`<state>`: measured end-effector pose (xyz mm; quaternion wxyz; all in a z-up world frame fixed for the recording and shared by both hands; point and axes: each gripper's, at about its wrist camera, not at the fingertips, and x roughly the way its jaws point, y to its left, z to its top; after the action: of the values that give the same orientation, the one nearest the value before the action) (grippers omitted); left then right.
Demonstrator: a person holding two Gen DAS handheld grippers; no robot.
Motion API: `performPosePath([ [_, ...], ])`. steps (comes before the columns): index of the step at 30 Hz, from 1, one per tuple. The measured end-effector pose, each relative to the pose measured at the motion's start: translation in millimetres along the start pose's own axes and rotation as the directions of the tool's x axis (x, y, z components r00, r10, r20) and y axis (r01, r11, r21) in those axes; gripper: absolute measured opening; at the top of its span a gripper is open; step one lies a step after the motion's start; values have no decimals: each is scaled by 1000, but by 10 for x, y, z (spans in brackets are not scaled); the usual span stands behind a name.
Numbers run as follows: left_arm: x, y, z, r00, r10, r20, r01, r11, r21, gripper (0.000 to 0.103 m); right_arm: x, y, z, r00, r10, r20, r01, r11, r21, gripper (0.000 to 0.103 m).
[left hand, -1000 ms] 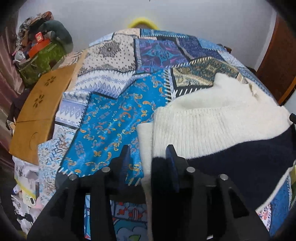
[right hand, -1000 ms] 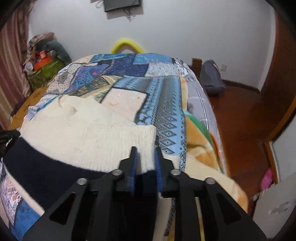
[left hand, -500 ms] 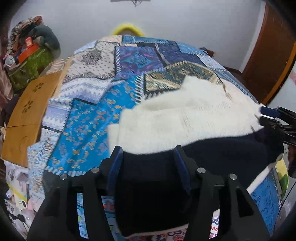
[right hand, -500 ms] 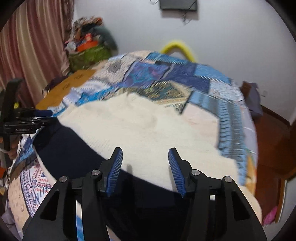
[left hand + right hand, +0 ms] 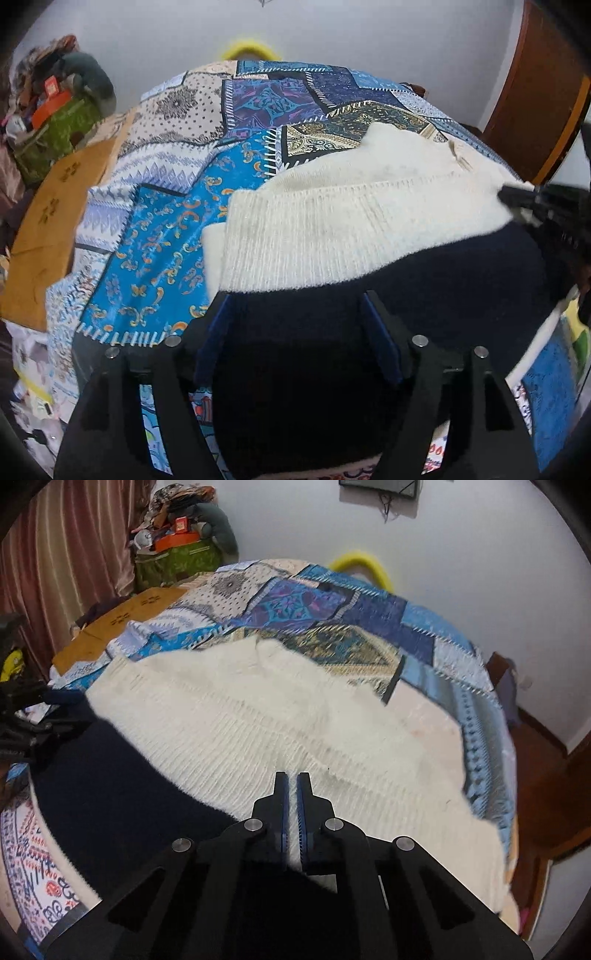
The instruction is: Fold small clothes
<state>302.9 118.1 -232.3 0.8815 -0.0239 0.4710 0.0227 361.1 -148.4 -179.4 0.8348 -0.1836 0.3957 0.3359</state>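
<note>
A cream and navy knit sweater (image 5: 351,221) lies spread on the patchwork bedspread (image 5: 166,251); it also shows in the right wrist view (image 5: 277,720). My left gripper (image 5: 295,306) is open, its fingers straddling the navy band at the sweater's near edge. My right gripper (image 5: 291,779) has its jaws nearly together over the cream ribbed part; whether fabric is pinched between them is unclear. The right gripper shows at the right edge of the left wrist view (image 5: 535,206), and the left gripper at the left edge of the right wrist view (image 5: 44,716).
A tan wooden board (image 5: 48,206) lies along the bed's left side. A pile of bags and clothes (image 5: 181,539) stands in the far left corner. A yellow hoop (image 5: 362,565) rises behind the bed. Wooden floor (image 5: 543,775) and a door (image 5: 535,92) are to the right.
My right gripper's jaws have closed from wide open to nearly together over the cream knit. My left gripper stays open, now over the navy band.
</note>
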Motion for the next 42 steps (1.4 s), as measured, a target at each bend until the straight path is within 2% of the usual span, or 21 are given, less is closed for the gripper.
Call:
performPosePath([
  [2,5,15,-19,1000,26,5,-26,1000,-8,83,-16,-68,47,1000,-24,17,23,999,26,4],
  [4,22,73,-35,1000,10,-5,-10,999,-37,84,25,-119,63,1000,-13,-2,13,998,64,4],
  [6,25,136,-45,1000,-13,-16,11,997,-71,84,117,-86,30,998,22,-64,-18,997,69,5],
  [8,5,175,-59,1000,-11,-23,9,997,-81,84,94,-30,-10,998,-2,-61,4,999,42,8],
  [10,-37,188,-95,1000,21,-21,-23,997,-72,84,11,-24,-46,998,-8,-59,11,999,51,18],
  [12,-89,212,-147,998,60,-19,-61,996,-58,84,-89,-64,-113,999,9,-52,-4,996,88,49],
  [14,-131,246,-206,996,89,-18,-90,995,-49,84,-167,-90,-205,999,22,-45,-17,994,105,56],
  [18,-206,415,-369,993,114,-29,-116,990,-83,85,-266,-165,-474,997,-4,-79,13,994,112,56],
  [25,-358,731,-553,994,98,-50,-106,973,-207,87,-598,-516,-934,996,-41,-84,60,969,239,56],
  [30,-557,769,-580,986,159,-52,-167,959,-230,87,-848,-530,-1030,995,-76,-71,92,962,257,56],
  [32,-668,767,-602,992,122,-42,-129,956,-263,87,-917,-473,-1000,993,-106,-59,117,964,240,56],
  [35,-803,702,-627,998,58,-20,-61,952,-301,87,-1020,-371,-922,995,-101,-12,101,969,226,57],
  [38,-890,552,-651,1000,-14,-4,12,949,-315,87,-1081,-219,-816,996,-84,43,73,975,211,64],
  [42,-856,256,-693,994,-110,-24,98,949,-300,87,-1028,-10,-695,996,-26,89,8,981,192,65],
])
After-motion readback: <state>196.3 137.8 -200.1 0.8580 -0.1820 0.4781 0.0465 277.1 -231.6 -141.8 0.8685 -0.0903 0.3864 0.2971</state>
